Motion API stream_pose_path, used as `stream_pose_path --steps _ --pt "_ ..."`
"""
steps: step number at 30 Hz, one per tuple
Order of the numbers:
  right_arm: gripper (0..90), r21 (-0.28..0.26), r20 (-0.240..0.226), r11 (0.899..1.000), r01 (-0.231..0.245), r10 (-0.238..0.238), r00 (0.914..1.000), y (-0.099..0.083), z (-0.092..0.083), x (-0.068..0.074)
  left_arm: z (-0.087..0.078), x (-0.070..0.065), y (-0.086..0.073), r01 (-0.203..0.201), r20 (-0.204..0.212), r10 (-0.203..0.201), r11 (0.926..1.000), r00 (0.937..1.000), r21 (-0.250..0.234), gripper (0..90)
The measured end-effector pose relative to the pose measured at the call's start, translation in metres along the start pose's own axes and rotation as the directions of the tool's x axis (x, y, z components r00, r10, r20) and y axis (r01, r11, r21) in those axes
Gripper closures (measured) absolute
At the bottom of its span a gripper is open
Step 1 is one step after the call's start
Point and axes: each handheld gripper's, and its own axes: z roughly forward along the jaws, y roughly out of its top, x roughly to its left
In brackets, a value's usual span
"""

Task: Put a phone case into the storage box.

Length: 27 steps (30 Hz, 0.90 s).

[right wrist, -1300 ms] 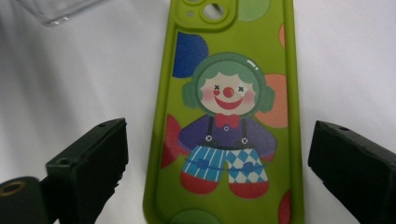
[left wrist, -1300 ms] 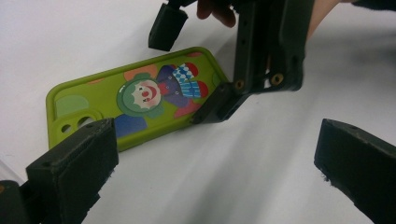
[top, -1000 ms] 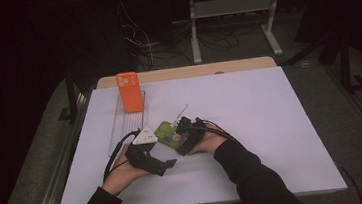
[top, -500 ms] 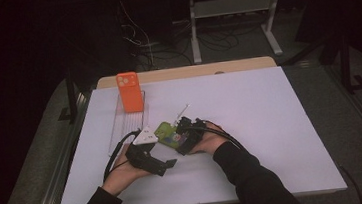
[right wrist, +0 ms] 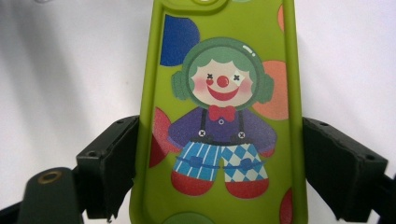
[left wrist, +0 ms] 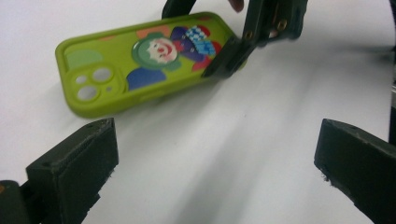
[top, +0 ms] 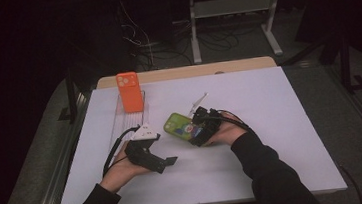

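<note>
Right gripper [top: 196, 130]: jaws set on the two long edges of the green phone case [top: 181, 126], clamped across its width near the bottom end; in the right gripper view both pads press flush on the case sides. Jaws have just been closing slightly, with the case between them.
Right hand [top: 225, 135]: comes in from about 5 o'clock on the worktop [top: 283, 137], wrist low, gripper pointing toward 10 o'clock; dark sleeve behind it.
Green phone case: clown print facing up, camera cutout end toward 10 o'clock, near the middle of the worktop; in the left gripper view [left wrist: 144, 60] its far end looks raised a little off the white surface, with a shadow under it.
Left gripper [top: 170, 160]: jaws spread wide, nothing between them; white worktop visible in the gap in the left gripper view.
Left hand [top: 122, 165]: at roughly 7 o'clock from the case, resting low on the worktop, gripper aimed toward 3 o'clock, just short of the case and not touching it.
Orange phone case [top: 130, 92]: upright in a clear rack [top: 129, 119] at 11 o'clock, well apart from both grippers.
</note>
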Motion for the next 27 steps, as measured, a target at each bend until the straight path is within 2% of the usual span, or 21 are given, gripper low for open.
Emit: stream_pose_path --steps 4,8,12,14,16,20,23,25,27 --pt "14.9 -0.007 -0.005 1.0 0.007 -0.007 1.0 -0.01 -0.013 -0.008 0.003 0.002 0.009 -0.007 0.012 0.007 1.0 0.9999 0.002 0.0" --pt "14.9 0.006 -0.009 1.0 0.027 -0.027 0.9996 -0.02 -0.026 -0.016 0.007 0.004 0.019 -0.02 0.046 0.019 0.9997 0.9988 0.015 0.0" --pt "14.9 -0.004 -0.024 0.999 0.035 -0.035 0.9991 -0.03 -0.04 -0.023 0.012 0.008 0.031 -0.042 0.073 0.04 0.9986 0.9966 0.032 0.0" --pt "14.9 -0.004 -0.033 0.999 0.041 -0.041 0.9986 -0.035 -0.045 -0.027 0.015 0.01 0.038 -0.066 0.067 0.064 0.9972 0.9957 0.035 0.0" --pt "14.9 -0.011 -0.04 0.999 0.048 -0.048 0.998 -0.04 -0.051 -0.031 0.017 0.012 0.044 -0.07 0.077 0.068 0.9973 0.9948 0.024 0.0" --pt "14.9 -0.013 -0.062 0.998 0.061 -0.062 0.9962 -0.048 -0.056 -0.032 0.022 0.017 0.054 -0.075 0.076 0.074 0.9971 0.9943 0.009 0.0" --pt "14.9 -0.015 -0.066 0.996 0.088 -0.089 0.9938 -0.051 -0.058 -0.032 0.025 0.021 0.06 -0.076 0.071 0.076 0.9971 0.9946 -0.002 0.0" --pt "14.9 -0.018 -0.087 0.996 0.083 -0.084 0.9927 -0.052 -0.059 -0.03 0.026 0.023 0.063 -0.08 0.094 0.08 0.9968 0.9923 -0.003 0.0" --pt "14.9 -0.02 -0.094 0.995 0.097 -0.099 0.9907 -0.053 -0.059 -0.028 0.027 0.023 0.065 -0.098 0.112 0.098 0.9952 0.9888 -0.008 0.0"
